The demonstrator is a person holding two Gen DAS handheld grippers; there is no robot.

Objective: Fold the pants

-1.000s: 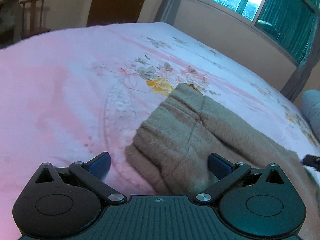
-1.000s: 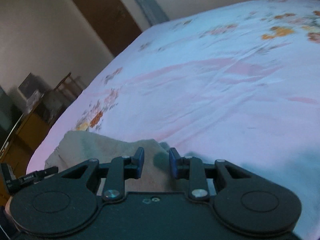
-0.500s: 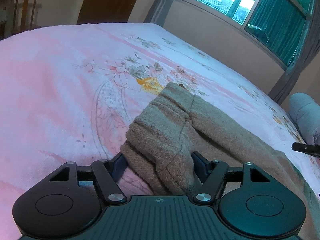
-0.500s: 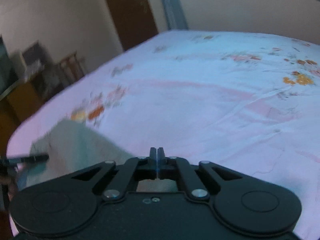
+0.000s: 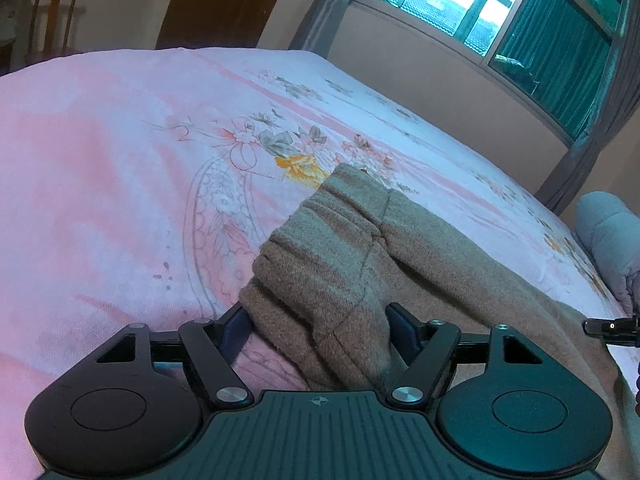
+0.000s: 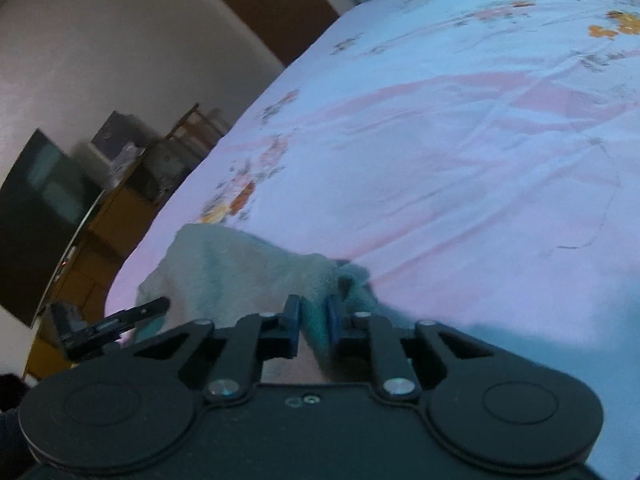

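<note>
Your left gripper [image 5: 316, 330] is matte black, with two round discs, a ribbed centre plate bearing a small crosshair mark, silver pivot screws and blue-padded fingers [image 5: 400, 326]. Your right gripper [image 6: 314, 322] matches, without the ribbing.

One pants [image 5: 344, 264], two grippers: left gripper [image 5: 316, 330], right gripper [image 6: 313, 322]; one bed [image 5: 120, 168], one chair [image 5: 56, 16].

A: Pink floral bedspread [image 5: 120, 184] is lying open ahead and to the left, offering clear passage.

B: Brown pants [image 5: 344, 264] are bunching up near centre; a grey bundle [image 5: 608, 236], possibly a pillow, is blocking the right edge.
</note>
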